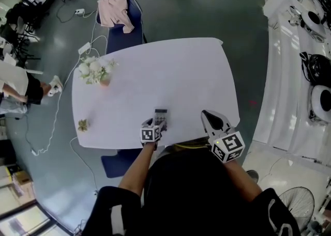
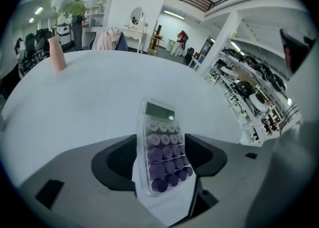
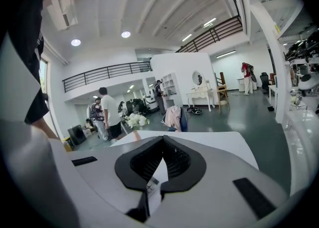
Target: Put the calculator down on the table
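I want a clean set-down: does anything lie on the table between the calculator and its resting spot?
Nothing visible does. The calculator lies between the left tool's open jaws over bare white table; the pink vase stands far off.

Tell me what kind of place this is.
Probably a big open showroom or workshop hall: a white table on a grey floor, shelves of goods along one wall, and a railed balcony overhead.

Black short-sleeved top [image 1: 196, 188], white sleeve markings [image 1: 118, 220]
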Action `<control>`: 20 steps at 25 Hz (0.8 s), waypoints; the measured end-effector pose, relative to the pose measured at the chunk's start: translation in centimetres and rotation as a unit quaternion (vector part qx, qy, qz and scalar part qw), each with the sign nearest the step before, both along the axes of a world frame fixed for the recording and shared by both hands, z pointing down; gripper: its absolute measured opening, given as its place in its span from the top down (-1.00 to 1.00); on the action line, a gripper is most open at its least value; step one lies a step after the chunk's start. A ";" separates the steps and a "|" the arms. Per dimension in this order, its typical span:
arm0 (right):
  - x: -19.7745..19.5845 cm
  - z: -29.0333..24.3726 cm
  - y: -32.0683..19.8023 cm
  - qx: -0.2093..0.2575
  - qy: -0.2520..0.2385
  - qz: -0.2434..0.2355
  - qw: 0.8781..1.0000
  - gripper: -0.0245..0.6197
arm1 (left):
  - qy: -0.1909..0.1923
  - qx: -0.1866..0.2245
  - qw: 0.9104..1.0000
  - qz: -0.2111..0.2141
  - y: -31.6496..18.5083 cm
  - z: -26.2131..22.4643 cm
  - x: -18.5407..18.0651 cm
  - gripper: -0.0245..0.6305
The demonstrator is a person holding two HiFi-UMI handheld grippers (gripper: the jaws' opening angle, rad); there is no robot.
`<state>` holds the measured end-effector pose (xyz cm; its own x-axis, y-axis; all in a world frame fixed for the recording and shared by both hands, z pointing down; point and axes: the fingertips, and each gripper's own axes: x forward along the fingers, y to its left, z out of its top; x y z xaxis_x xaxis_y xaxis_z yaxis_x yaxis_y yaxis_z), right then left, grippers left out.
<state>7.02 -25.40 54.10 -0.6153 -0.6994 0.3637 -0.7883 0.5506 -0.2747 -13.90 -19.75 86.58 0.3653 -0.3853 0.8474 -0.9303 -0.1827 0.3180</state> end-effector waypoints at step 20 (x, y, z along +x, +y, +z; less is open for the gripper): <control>-2.5 -3.5 5.2 0.048 0.009 0.048 0.998 0.93 | 0.159 0.280 0.947 0.007 3.8 -26.2 -2.2 0.28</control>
<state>4.55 -20.20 50.56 -0.5382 -0.7869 0.3020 -0.8427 0.4960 -0.2094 -16.11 -15.91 60.38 0.5763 -0.7345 0.3582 -0.7998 -0.4172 0.4315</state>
